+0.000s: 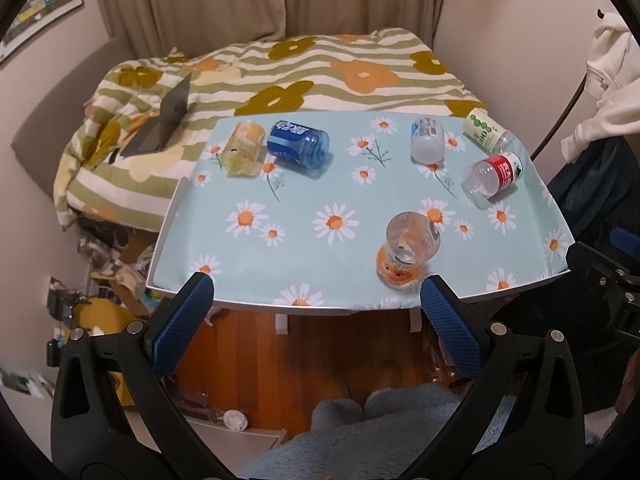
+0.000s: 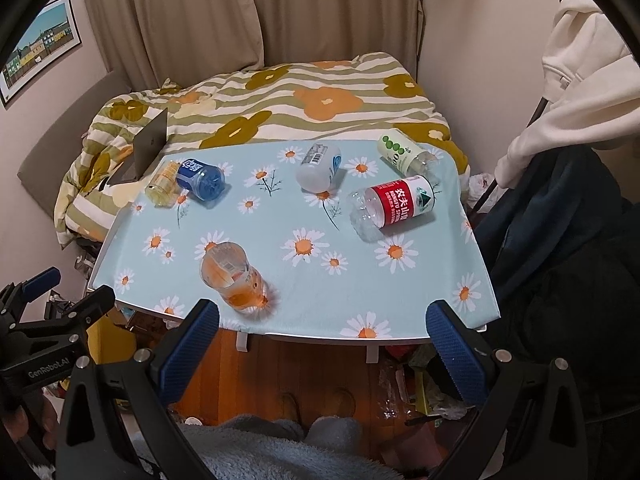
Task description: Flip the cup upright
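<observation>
Several cut-bottle cups lie on their sides on the daisy-print table [image 1: 304, 184] [image 2: 420, 284]. An orange cup [image 1: 408, 246] [image 2: 232, 276] lies nearest the front edge. A red-label cup [image 1: 494, 178] [image 2: 394, 206] lies at the right. A white cup [image 1: 427, 140] [image 2: 320, 168], a green-dotted cup [image 1: 486, 130] [image 2: 404, 156], a blue cup [image 1: 298, 144] [image 2: 200, 180] and a yellow cup [image 1: 244, 148] [image 2: 163, 184] lie along the back. My left gripper [image 1: 316, 300] and right gripper [image 2: 322, 324] are open and empty, held before the table's front edge.
A bed with a flowered striped quilt [image 1: 320, 76] stands behind the table, a laptop [image 1: 164, 120] on it. Clutter lies on the floor at the left [image 1: 112, 280]. Clothes hang at the right [image 2: 580, 92]. Wooden floor [image 1: 328, 356] shows below the table.
</observation>
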### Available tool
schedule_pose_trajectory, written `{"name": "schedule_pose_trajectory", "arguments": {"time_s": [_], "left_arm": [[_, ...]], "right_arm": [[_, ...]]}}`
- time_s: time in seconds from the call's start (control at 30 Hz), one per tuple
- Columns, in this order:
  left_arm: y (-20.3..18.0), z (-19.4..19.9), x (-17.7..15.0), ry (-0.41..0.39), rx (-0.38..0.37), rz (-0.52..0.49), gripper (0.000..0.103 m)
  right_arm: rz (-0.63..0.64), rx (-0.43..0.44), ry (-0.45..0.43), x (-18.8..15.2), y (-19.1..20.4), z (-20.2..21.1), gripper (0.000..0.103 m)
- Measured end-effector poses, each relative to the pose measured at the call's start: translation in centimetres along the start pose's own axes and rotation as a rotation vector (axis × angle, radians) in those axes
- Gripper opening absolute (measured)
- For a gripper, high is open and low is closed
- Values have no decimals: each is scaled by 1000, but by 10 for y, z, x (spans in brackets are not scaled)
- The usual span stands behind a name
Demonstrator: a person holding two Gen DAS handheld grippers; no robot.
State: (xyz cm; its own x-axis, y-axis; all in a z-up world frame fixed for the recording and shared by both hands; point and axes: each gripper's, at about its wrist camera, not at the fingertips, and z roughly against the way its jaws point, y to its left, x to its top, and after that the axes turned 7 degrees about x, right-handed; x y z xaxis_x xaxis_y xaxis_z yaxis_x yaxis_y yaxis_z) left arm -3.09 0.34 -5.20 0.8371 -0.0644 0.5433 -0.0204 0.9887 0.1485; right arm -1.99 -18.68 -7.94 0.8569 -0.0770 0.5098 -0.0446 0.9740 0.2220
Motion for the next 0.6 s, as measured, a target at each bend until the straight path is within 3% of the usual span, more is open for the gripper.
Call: {"name": "schedule_pose_trajectory", "arguments": {"time_s": [0.6], "left_arm": [[-1, 2, 8, -17, 4, -1, 103]], "right_arm": [[-4, -4, -1, 3, -1, -1, 103]]}}
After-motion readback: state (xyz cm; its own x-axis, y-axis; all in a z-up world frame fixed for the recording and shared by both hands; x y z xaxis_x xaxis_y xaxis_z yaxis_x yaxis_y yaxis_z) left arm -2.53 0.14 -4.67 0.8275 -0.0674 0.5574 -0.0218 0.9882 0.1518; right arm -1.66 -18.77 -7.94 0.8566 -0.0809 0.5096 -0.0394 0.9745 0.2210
